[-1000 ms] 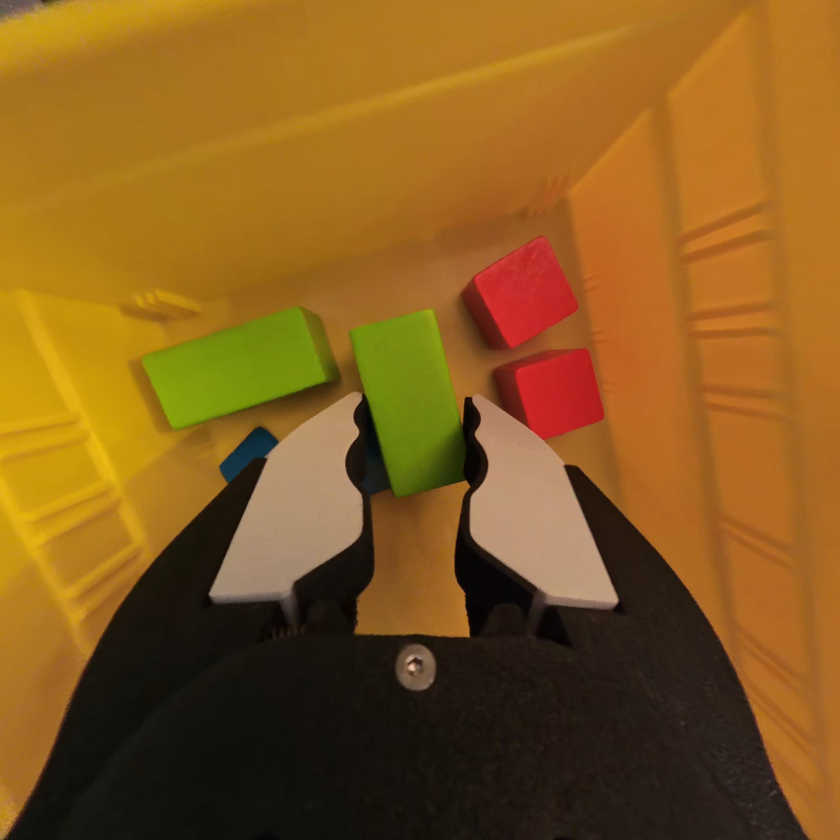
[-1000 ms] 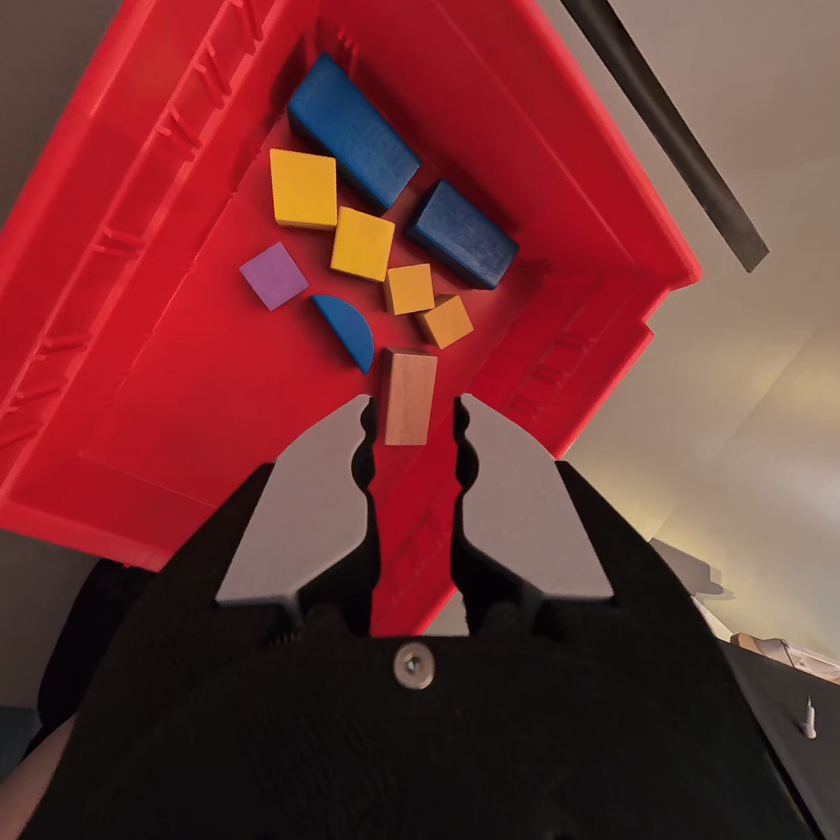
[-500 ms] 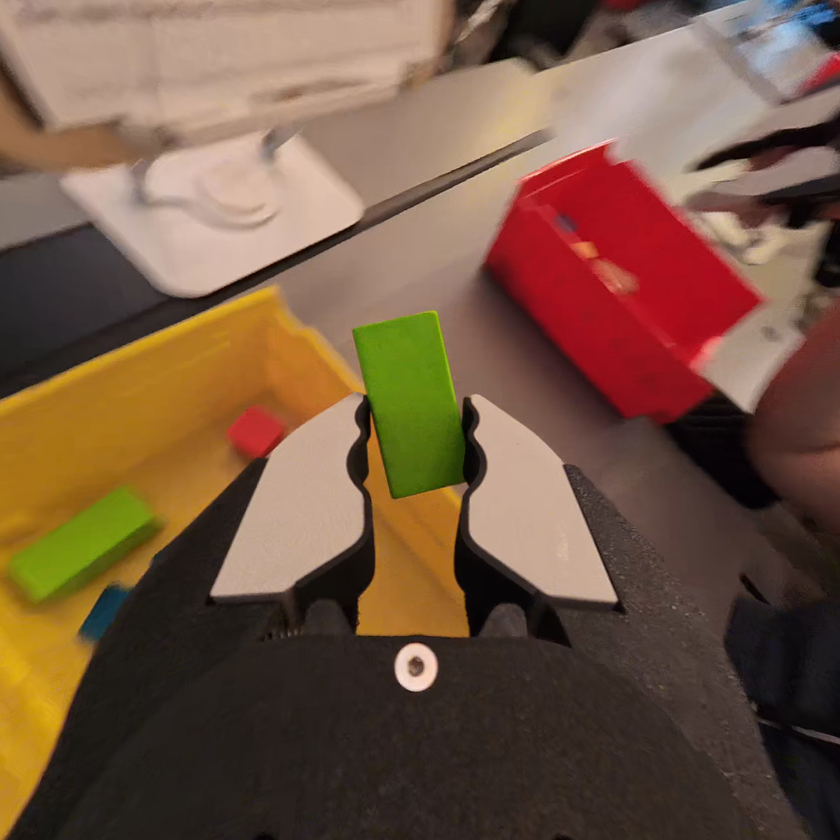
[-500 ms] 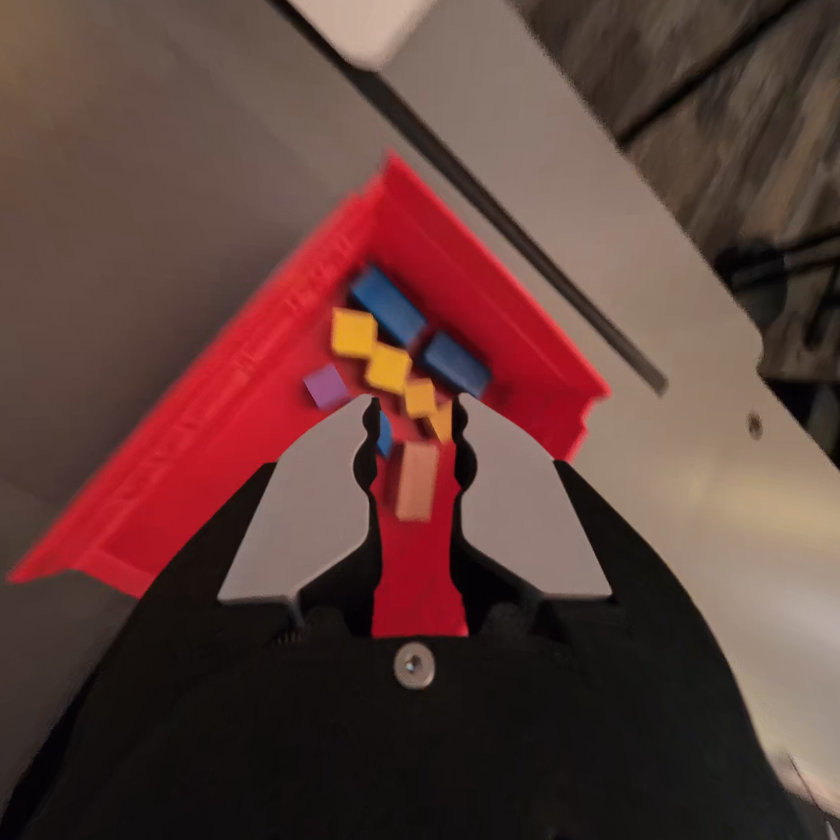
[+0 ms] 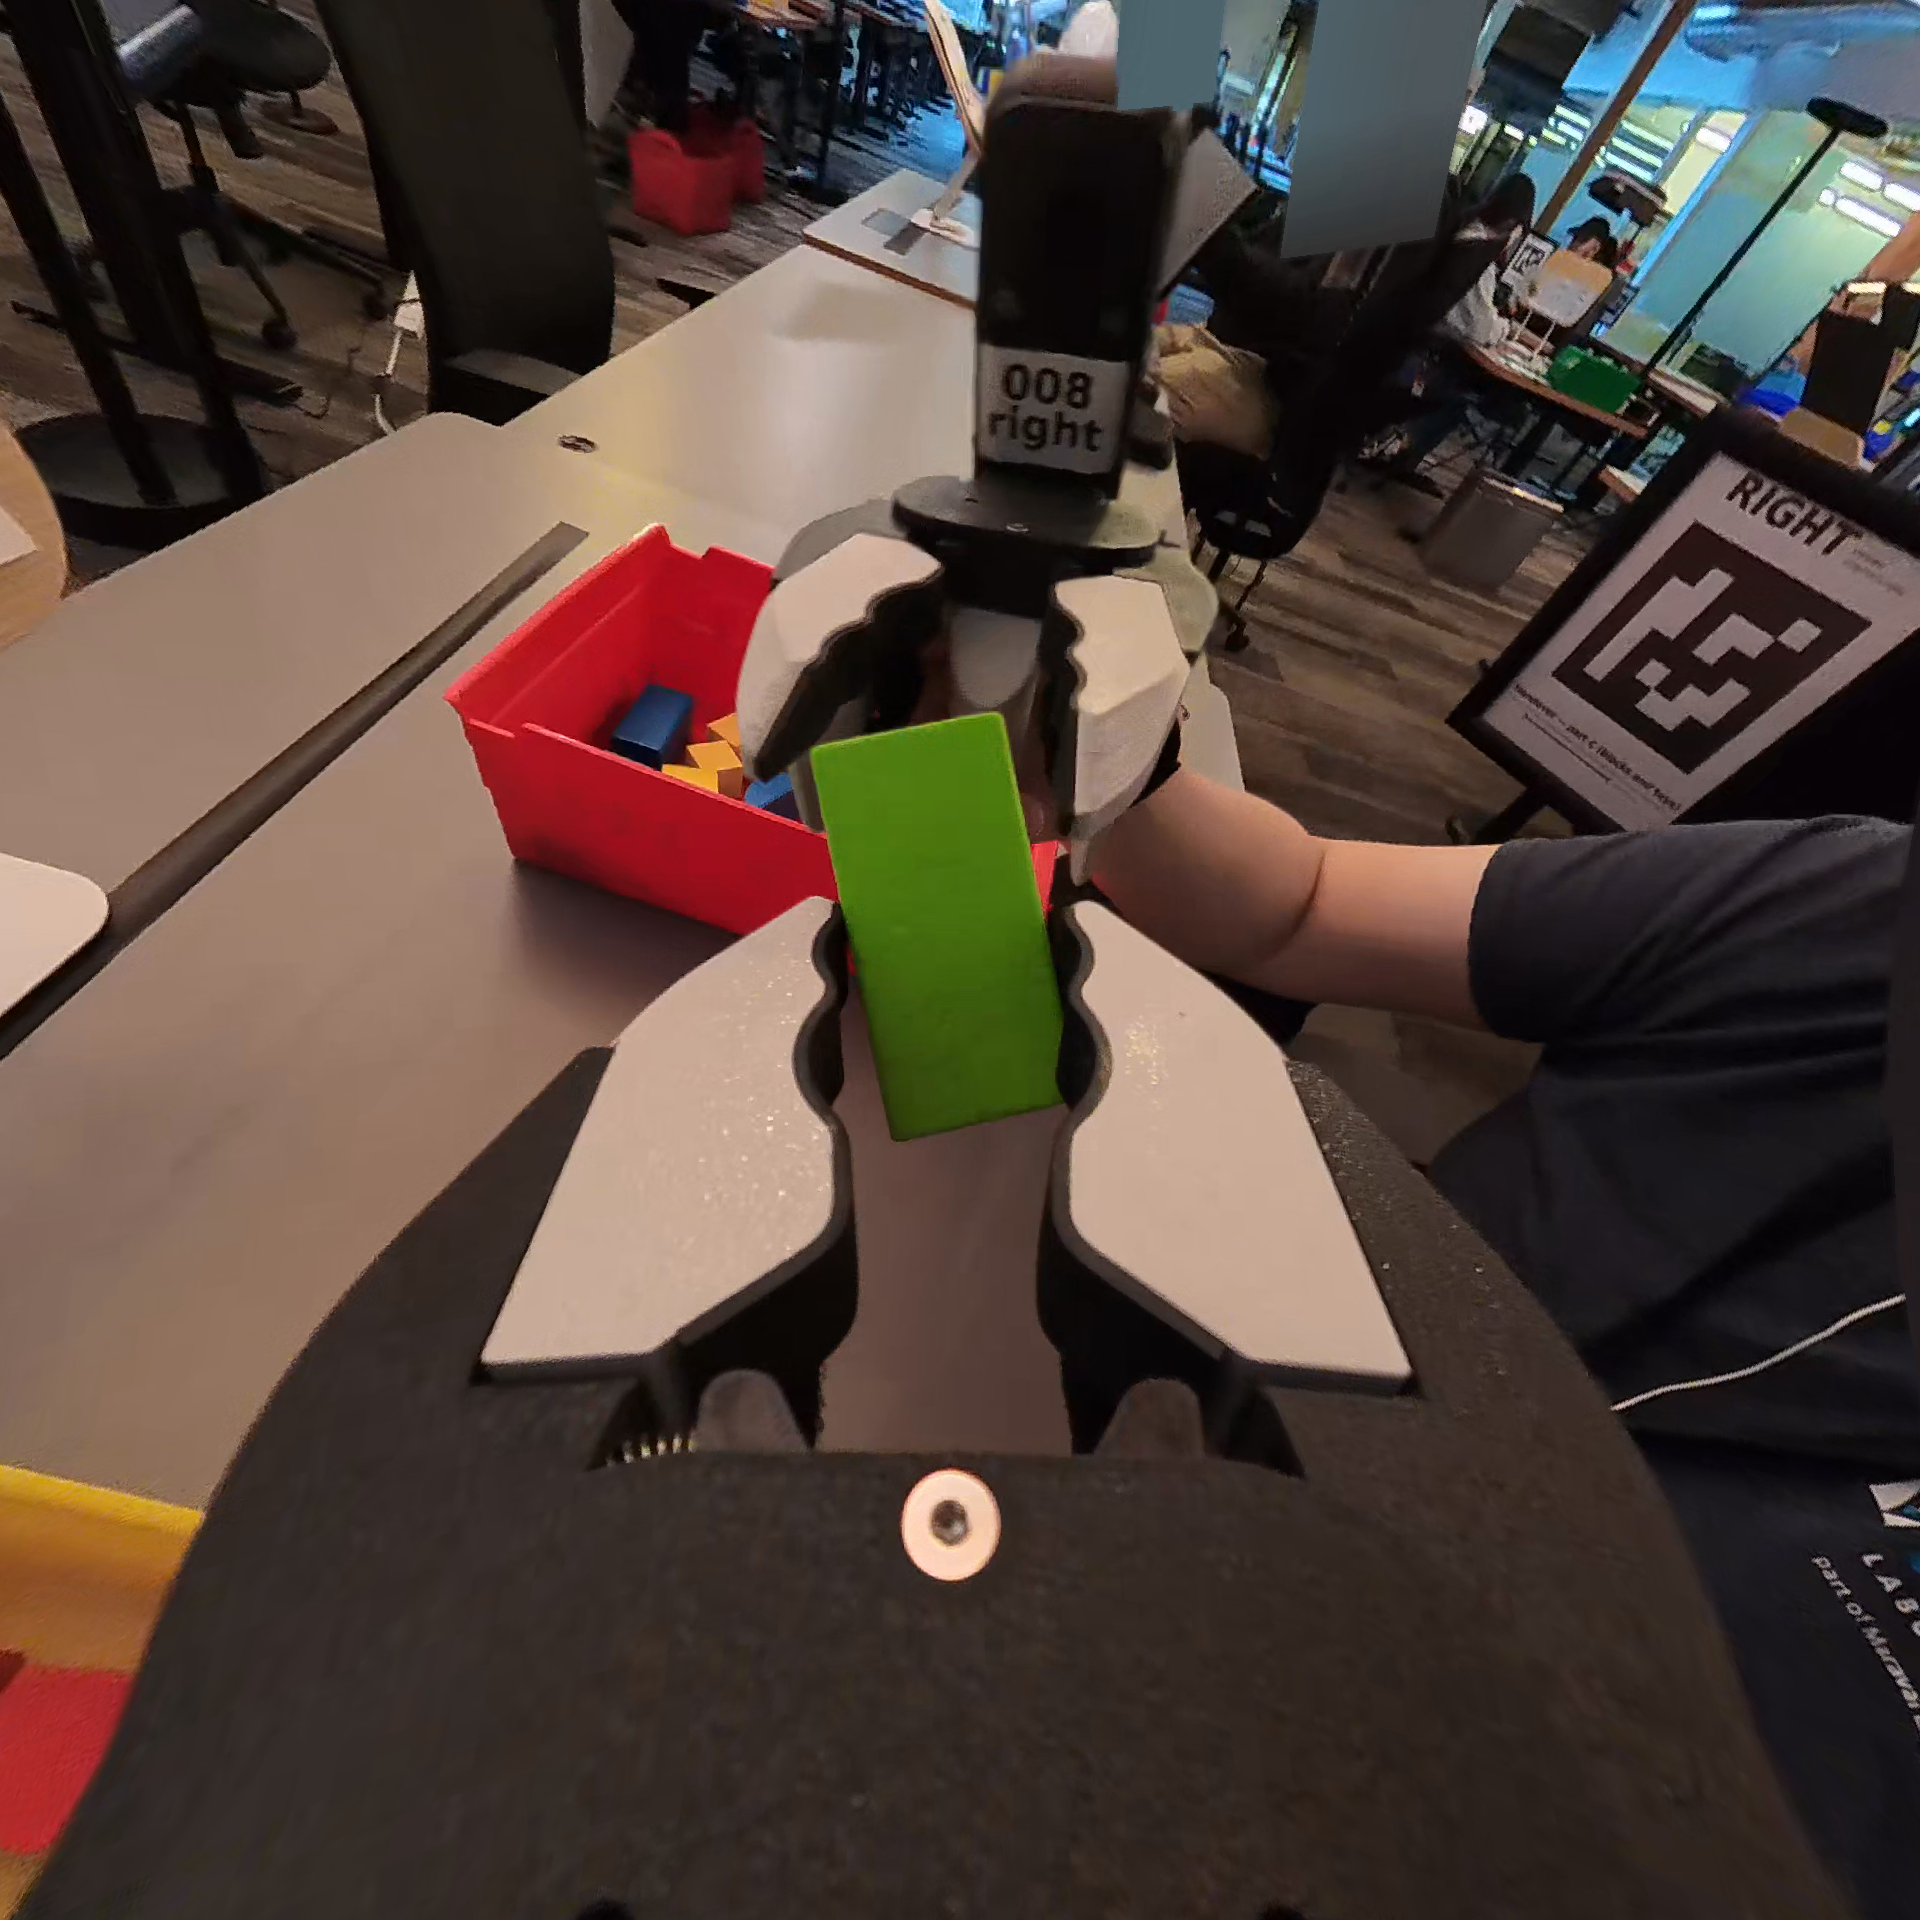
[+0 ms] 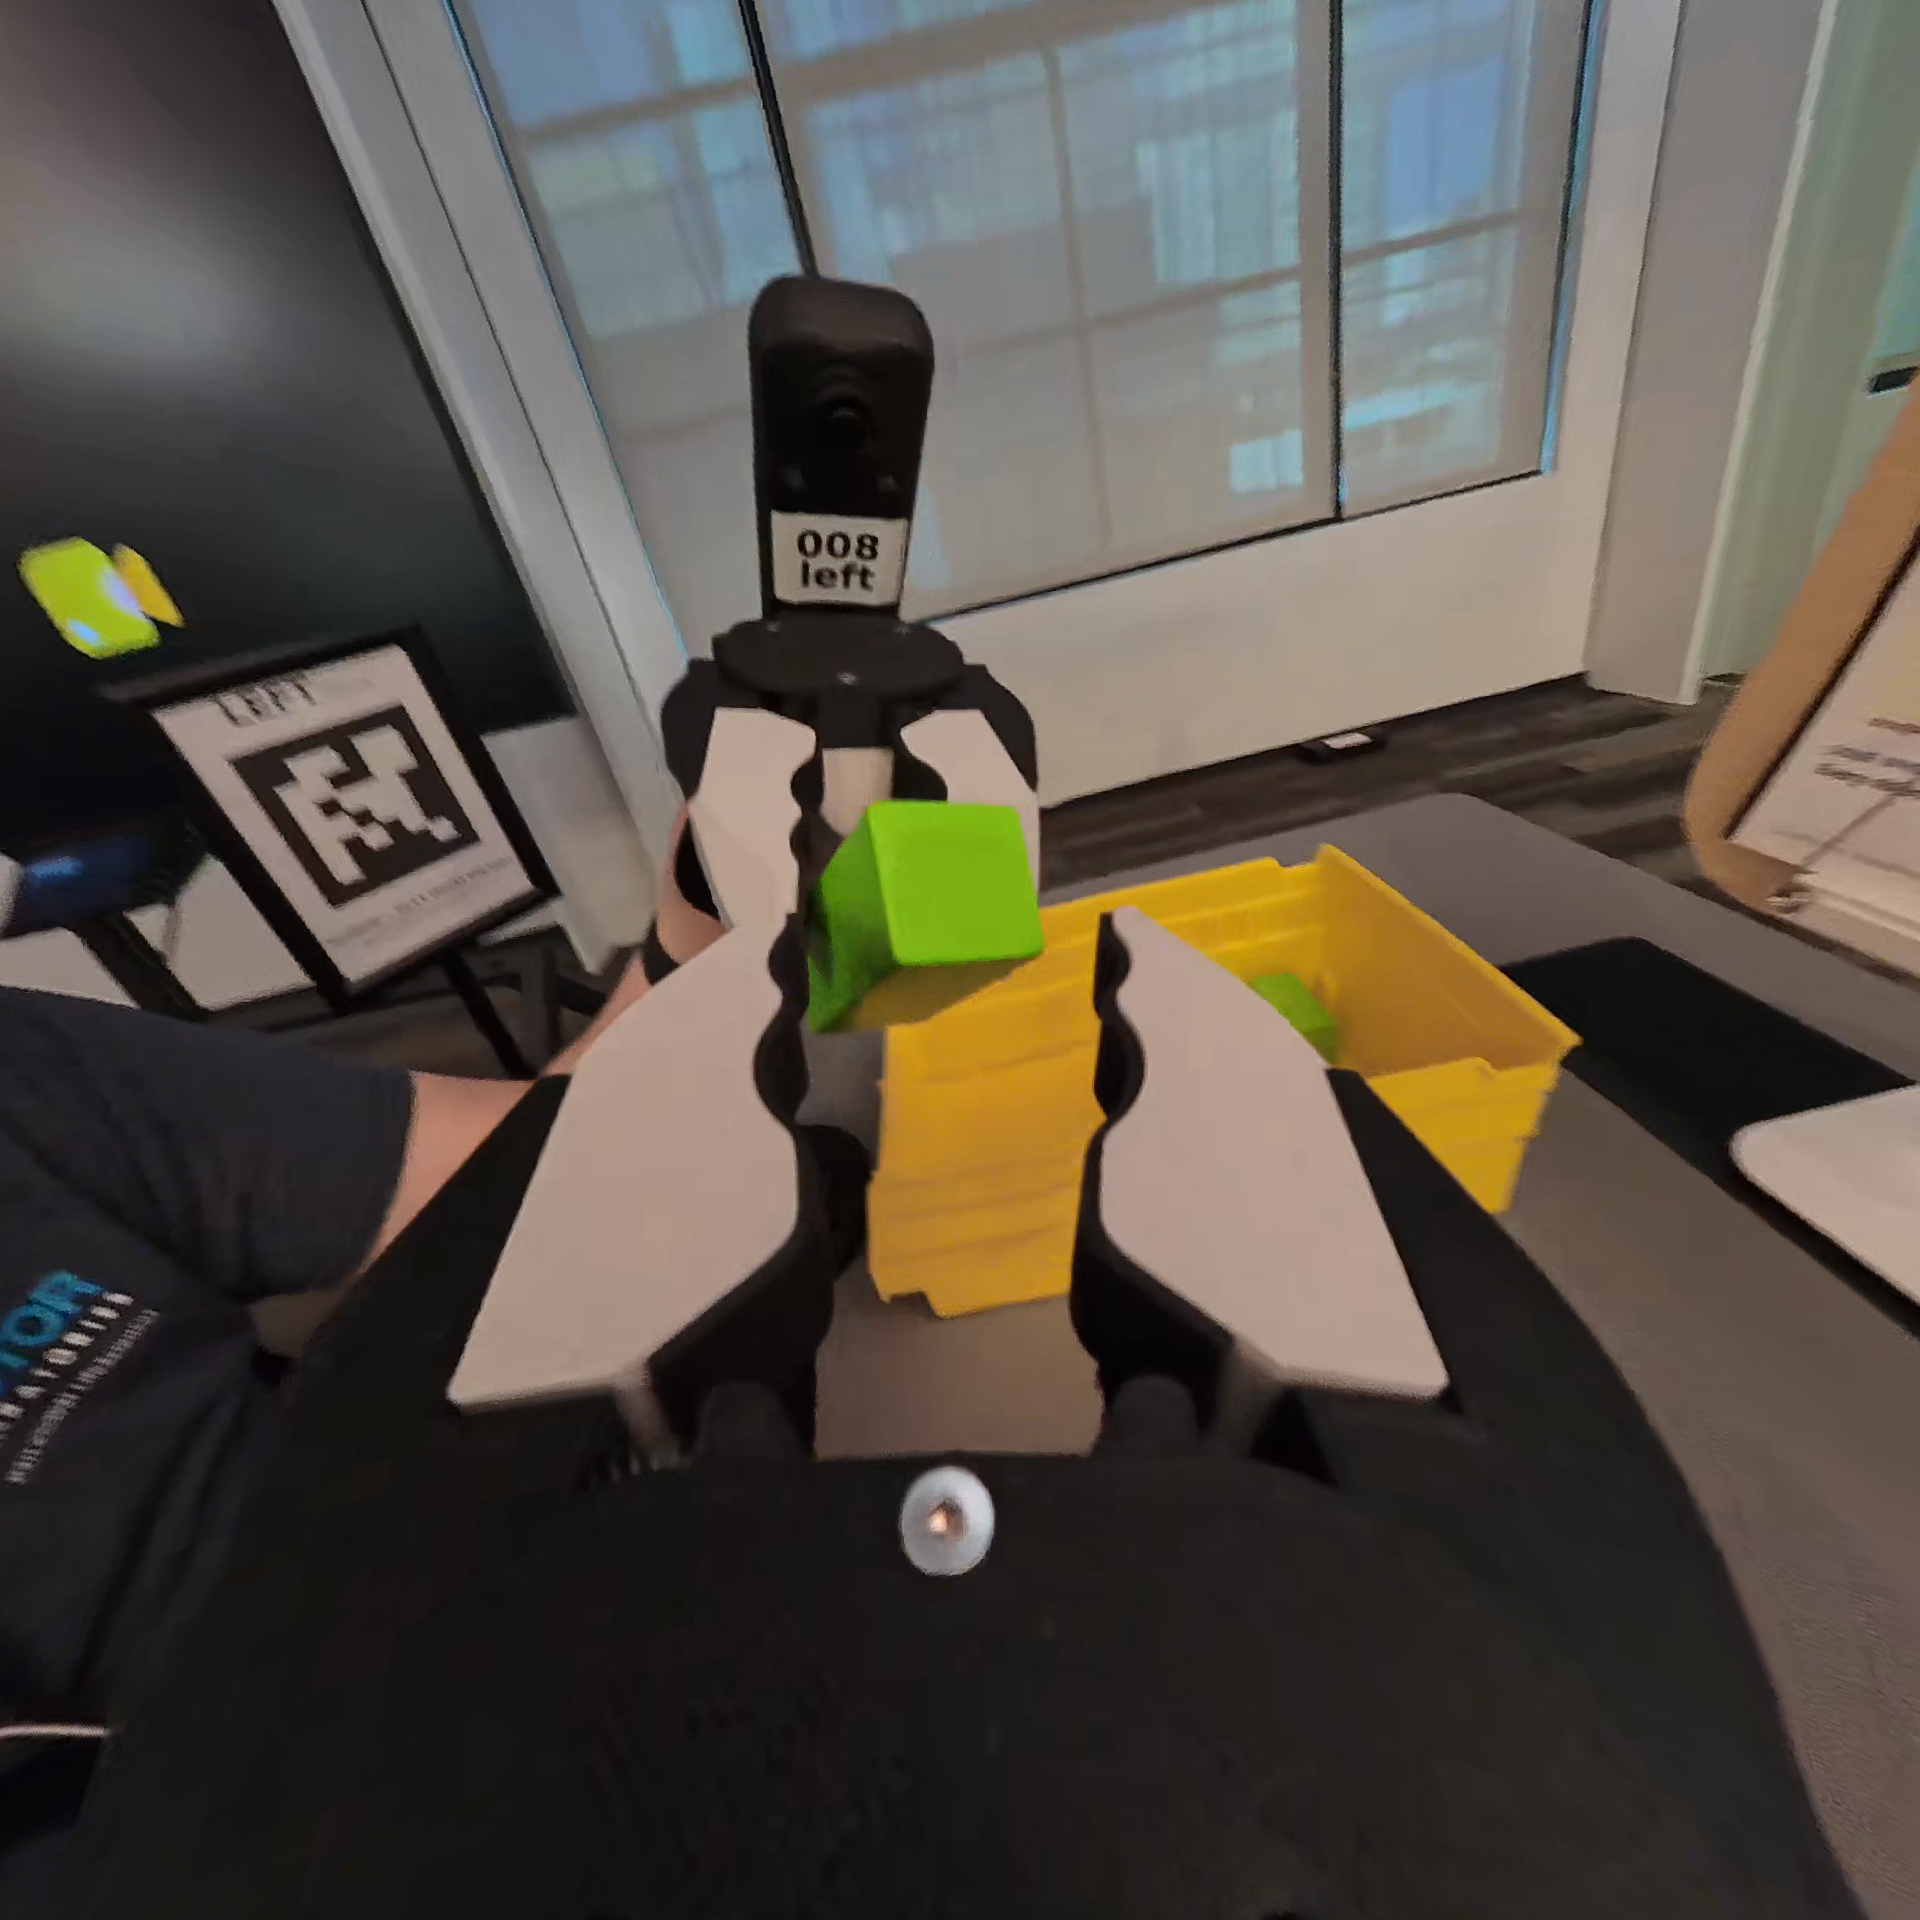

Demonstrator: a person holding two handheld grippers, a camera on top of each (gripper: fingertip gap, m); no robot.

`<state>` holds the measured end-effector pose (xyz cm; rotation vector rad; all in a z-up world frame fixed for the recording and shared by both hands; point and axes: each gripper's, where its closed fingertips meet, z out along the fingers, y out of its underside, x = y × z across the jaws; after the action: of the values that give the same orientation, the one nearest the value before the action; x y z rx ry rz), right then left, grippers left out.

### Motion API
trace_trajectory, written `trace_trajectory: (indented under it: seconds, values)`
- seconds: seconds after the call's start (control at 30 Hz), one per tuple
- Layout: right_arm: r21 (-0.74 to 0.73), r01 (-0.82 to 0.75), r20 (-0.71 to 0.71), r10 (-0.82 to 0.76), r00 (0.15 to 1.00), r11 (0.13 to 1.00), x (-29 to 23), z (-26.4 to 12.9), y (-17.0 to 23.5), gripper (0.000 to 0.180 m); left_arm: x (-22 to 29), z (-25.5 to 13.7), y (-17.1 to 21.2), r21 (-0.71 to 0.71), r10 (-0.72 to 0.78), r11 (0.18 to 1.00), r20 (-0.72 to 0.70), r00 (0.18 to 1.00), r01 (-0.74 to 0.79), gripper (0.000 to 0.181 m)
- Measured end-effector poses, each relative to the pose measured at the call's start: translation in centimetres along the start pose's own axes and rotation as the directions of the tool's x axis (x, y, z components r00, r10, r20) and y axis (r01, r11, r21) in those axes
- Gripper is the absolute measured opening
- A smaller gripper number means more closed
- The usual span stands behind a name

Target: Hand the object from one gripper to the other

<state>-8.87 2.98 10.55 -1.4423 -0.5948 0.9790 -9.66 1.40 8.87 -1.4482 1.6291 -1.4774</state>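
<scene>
The left claw (image 5: 948,940) pinches the green block (image 5: 940,925), facing the wide-spread right claw (image 6: 940,961), red bin (image 5: 623,800) behind.

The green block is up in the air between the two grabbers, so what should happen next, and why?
Probably the right gripper should ease forward and close on the green block. Its jaws are open and empty, while the left gripper holds the block's lower end, leaving the top free.
</scene>
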Motion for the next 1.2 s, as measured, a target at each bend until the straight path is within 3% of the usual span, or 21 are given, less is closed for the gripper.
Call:
trace_trajectory:
  seconds: [0.1,0.2,0.47,0.67,0.87,0.93,1.03,1.2]
  values:
    - [-0.016,-0.068,0.1,0.07,0.993,0.998,-0.8,0.1,0.6,0.041,0.7,0.5,0.2,-0.02,0.023,1.0,-0.01,1.0,-0.024,0.037]
    - [-0.03,-0.039,0.135,0.043,0.99,0.999,-1.3,0.1,0.9,0.037,1.1,0.7,0.4,-0.034,0.028,0.999,-0.027,0.999,-0.029,0.037]
    - [-0.113,0.143,0.041,-0.139,0.989,0.983,-1.2,0.0,1.5,0.035,0.3,1.2,1.4,-0.083,-0.003,0.997,0.006,1.0,0.003,0.035]
    - [-0.128,0.179,0.026,-0.177,0.984,0.976,-1.7,-0.2,1.0,0.034,0.5,1.4,2.8,-0.161,-0.009,0.987,-0.021,1.0,0.005,0.036]
    - [-0.046,0.157,0.031,-0.156,0.987,0.987,-2.2,-0.6,-0.5,0.034,1.0,1.7,1.5,-0.087,0.098,0.991,-0.02,0.995,-0.099,0.034]
    - [-0.028,0.155,0.003,-0.155,0.988,0.988,-2.1,-0.4,-0.8,0.045,1.4,1.7,1.0,-0.057,0.113,0.992,-0.027,0.993,-0.115,0.034]
    - [-0.05,0.138,0.009,-0.137,0.99,0.989,-2.1,0.0,-0.2,0.047,1.5,1.8,0.7,-0.043,0.124,0.991,-0.016,0.992,-0.124,0.034]
    - [-0.066,0.12,0.011,-0.12,0.993,0.991,-2.0,0.1,0.0,0.035,0.9,1.8,0.6,-0.028,0.103,0.994,0.018,0.994,-0.103,0.034]
